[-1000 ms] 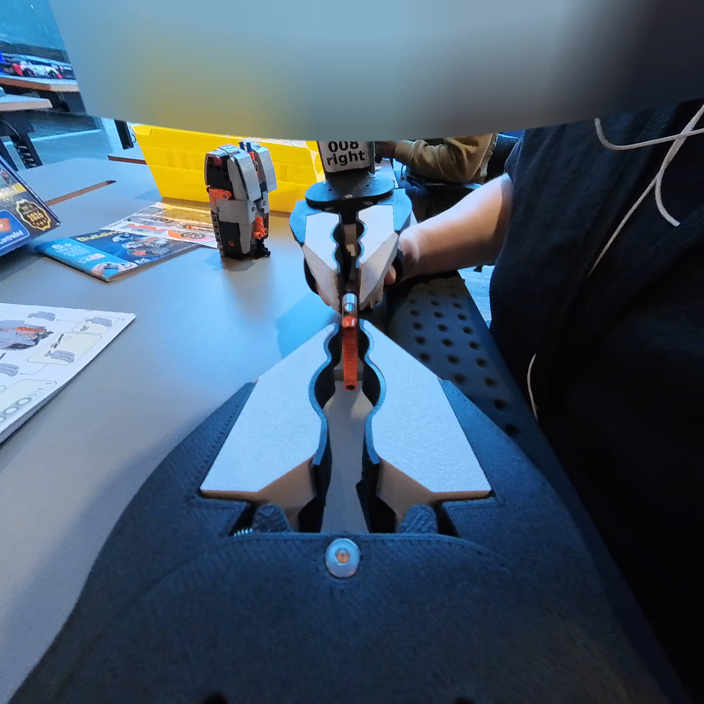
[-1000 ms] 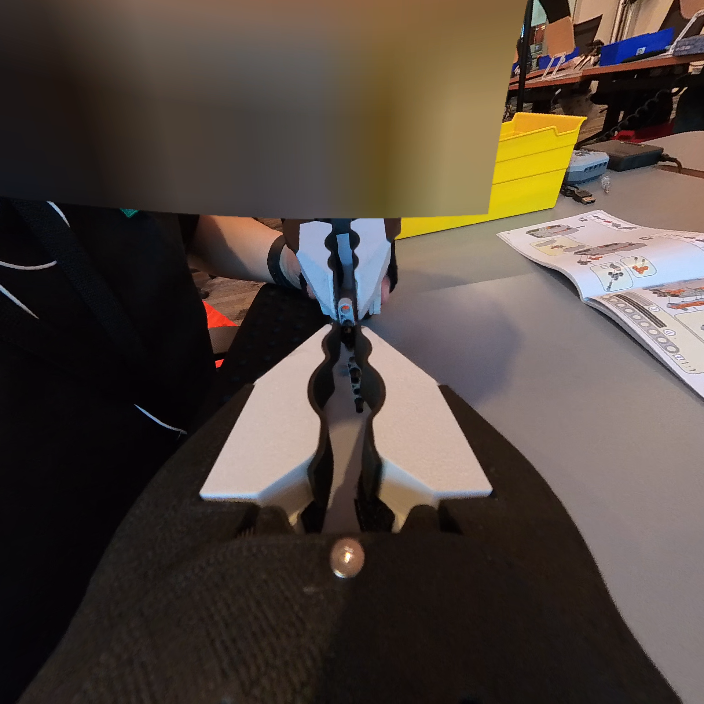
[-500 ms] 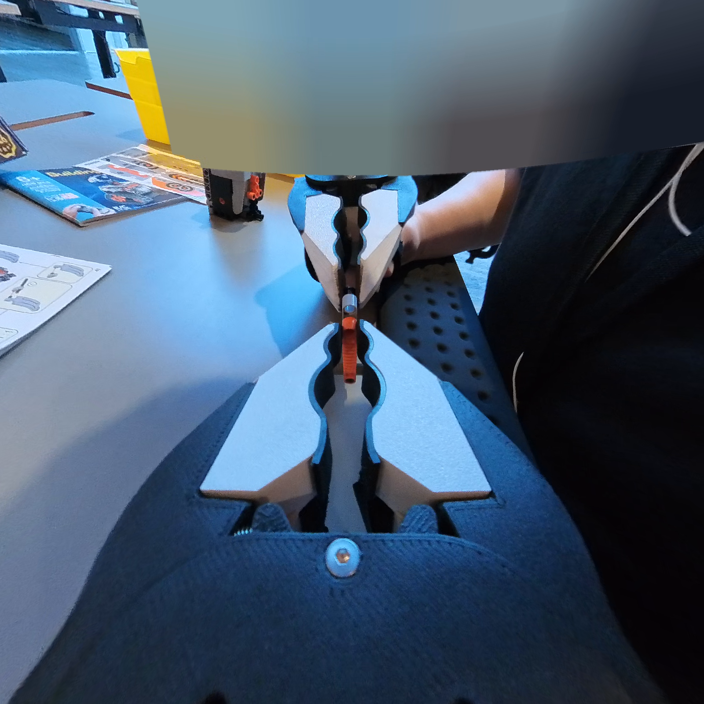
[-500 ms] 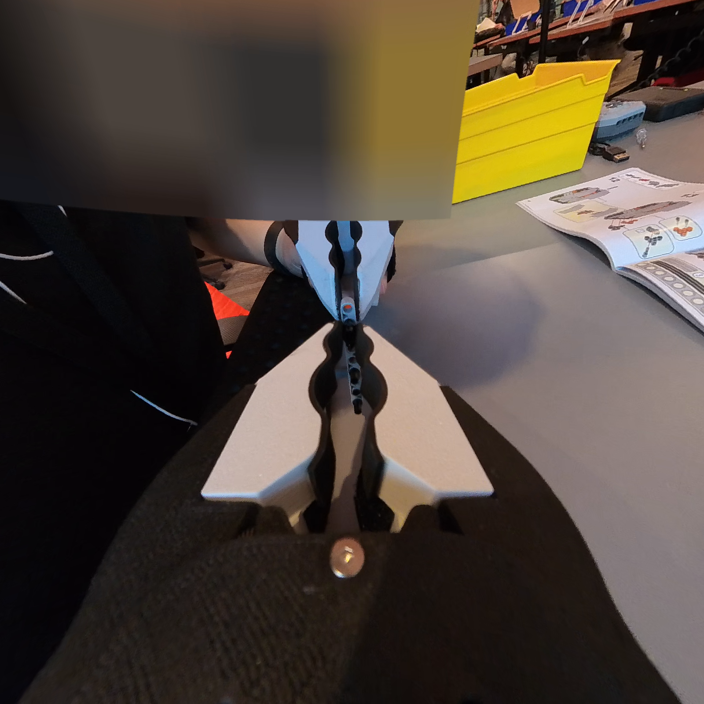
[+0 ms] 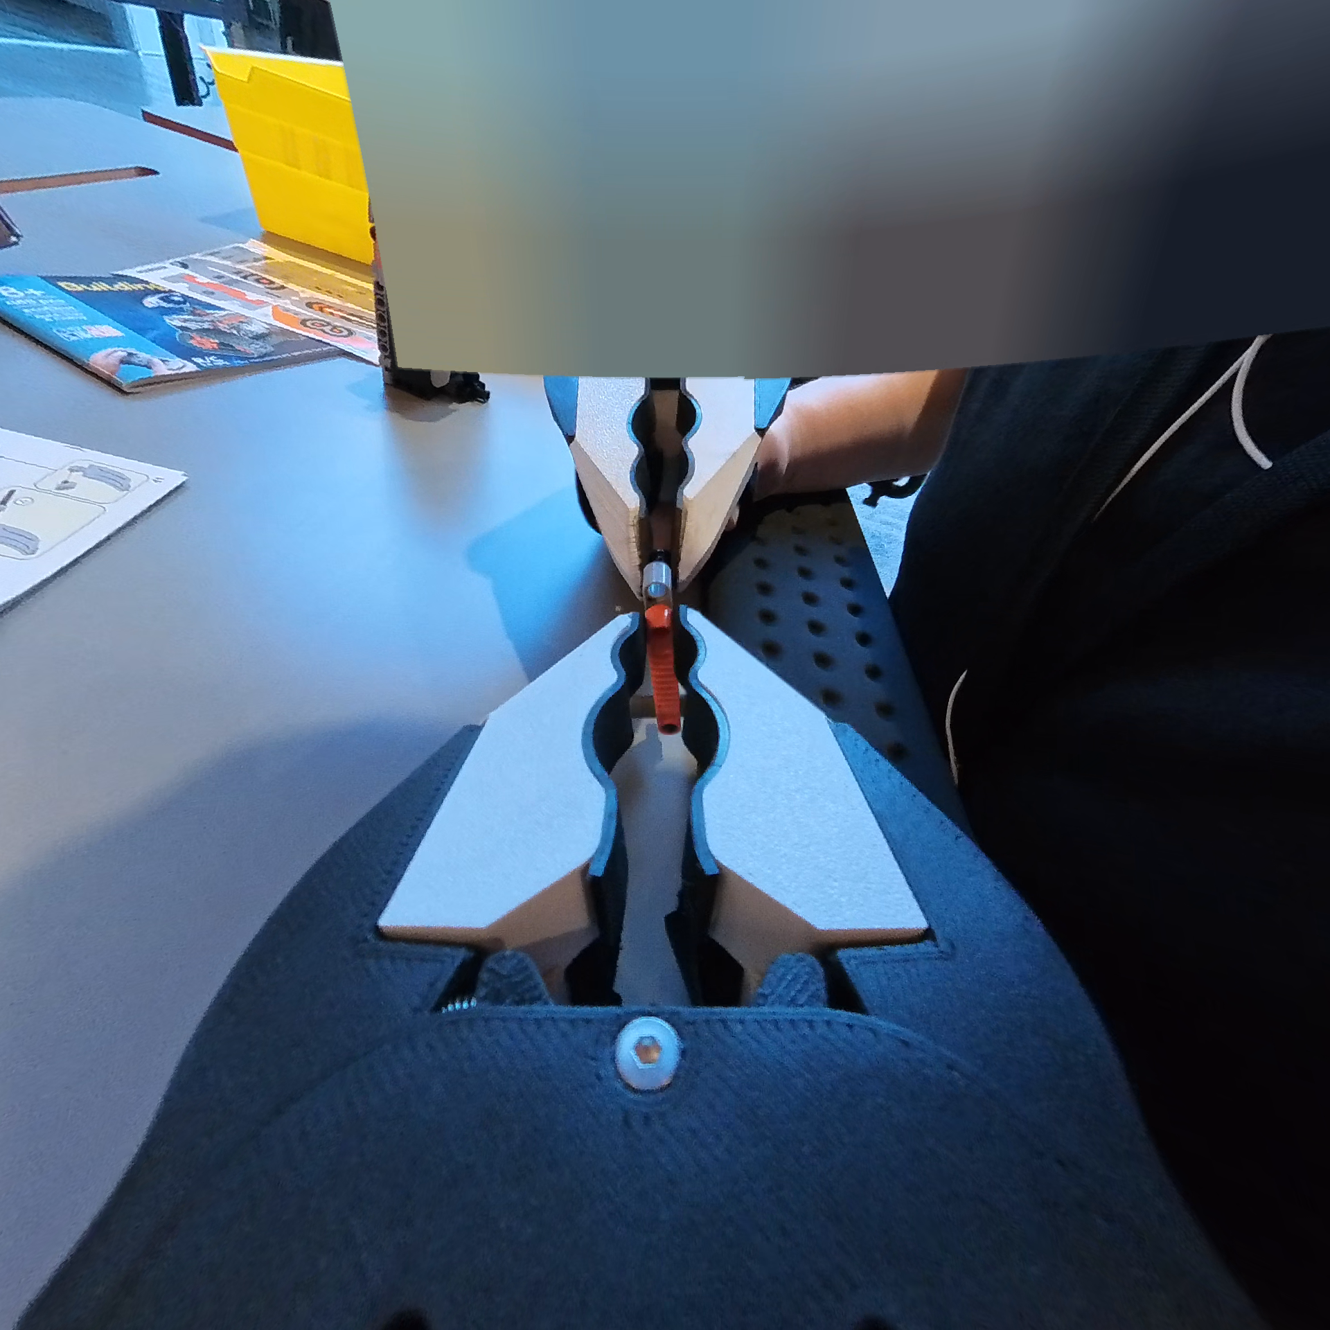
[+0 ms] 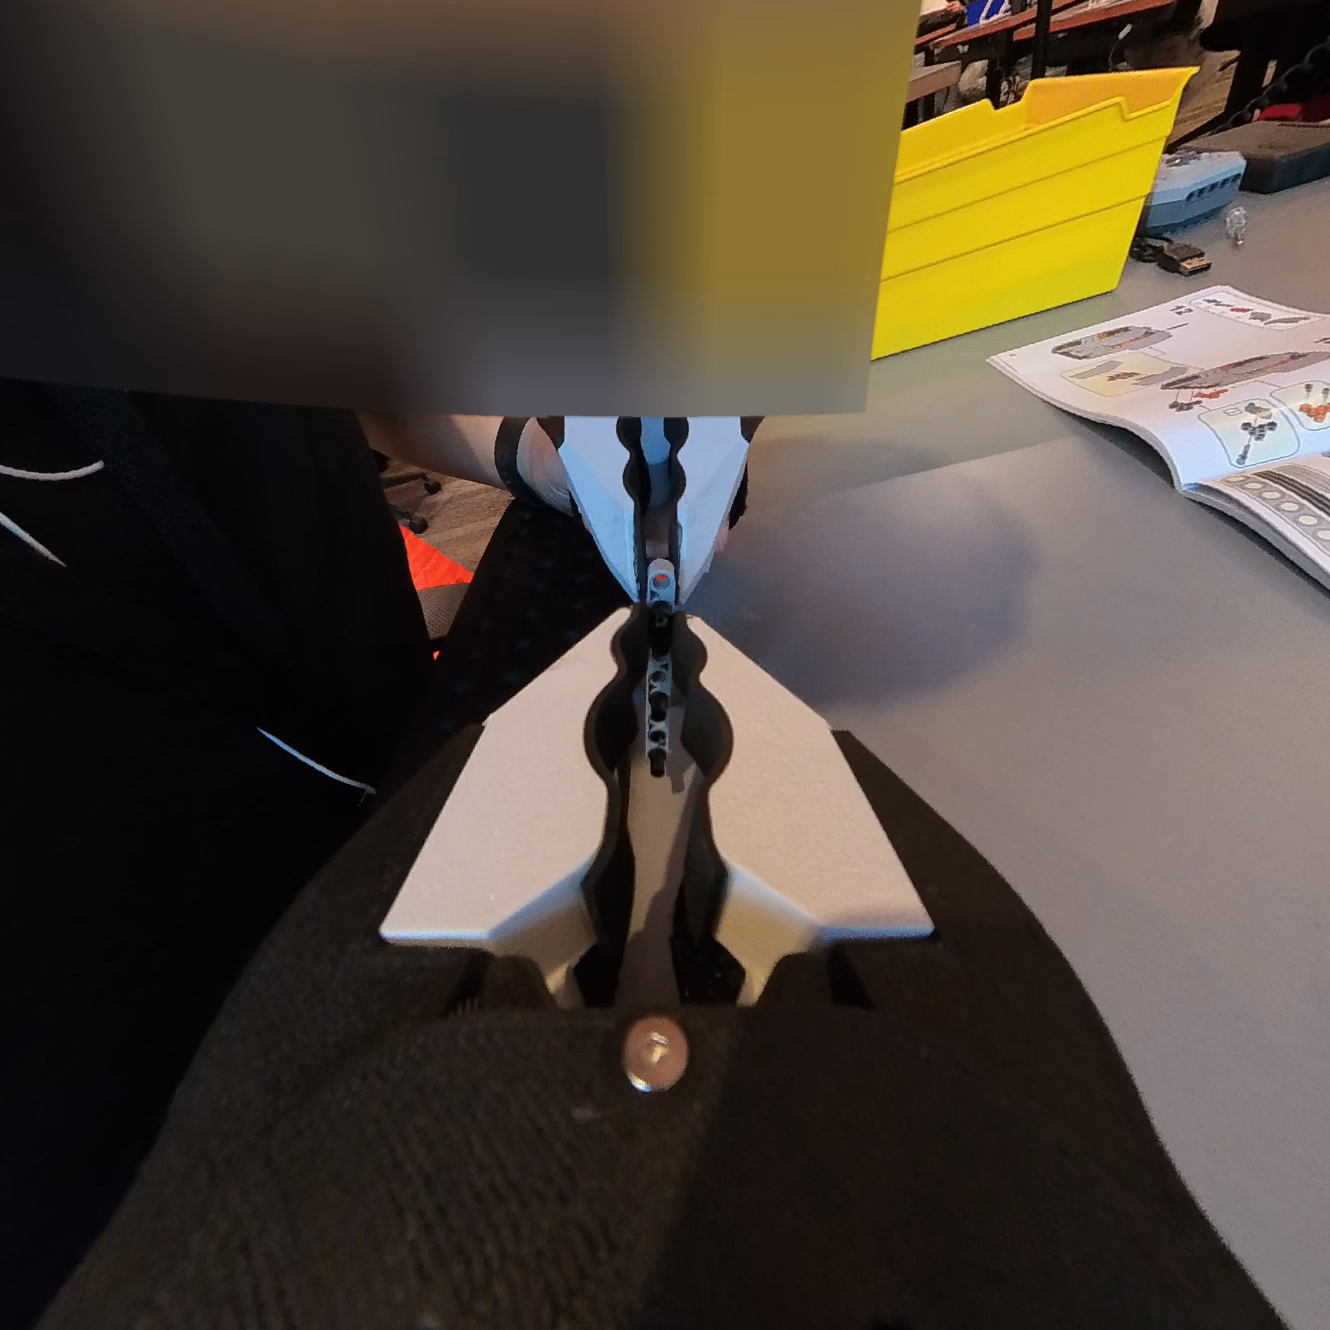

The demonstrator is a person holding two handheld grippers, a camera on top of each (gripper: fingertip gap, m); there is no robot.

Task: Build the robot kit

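Observation:
My left gripper [image 5: 658, 617] is shut on a short orange ribbed pin [image 5: 662, 673] that points forward. My right gripper [image 6: 661, 615] is shut on a thin grey beam with holes and black pins [image 6: 658, 702]. The two grippers face each other tip to tip, above the table's near edge. In the left wrist view the right gripper [image 5: 658, 594] shows ahead, and the beam's round grey end [image 5: 656, 579] meets the orange pin's tip. In the right wrist view the left gripper [image 6: 658, 596] shows ahead, and orange shows in the beam's end hole [image 6: 661, 578].
A grey table [image 5: 288, 648] carries a yellow bin [image 6: 1022, 209], open instruction booklets [image 6: 1216, 403] [image 5: 72, 504], a blue booklet [image 5: 144, 331] and a partly hidden brick model [image 5: 432, 385]. A person in dark clothes [image 5: 1115, 720] and a black perforated chair [image 5: 813, 633] are beside the grippers. Both grippers' tips are close together, under 4 cm apart.
Both grippers stay shut and tip to tip. Both views have shifted, so the yellow bin and booklets have slid across the frames and the brick model is now mostly hidden.

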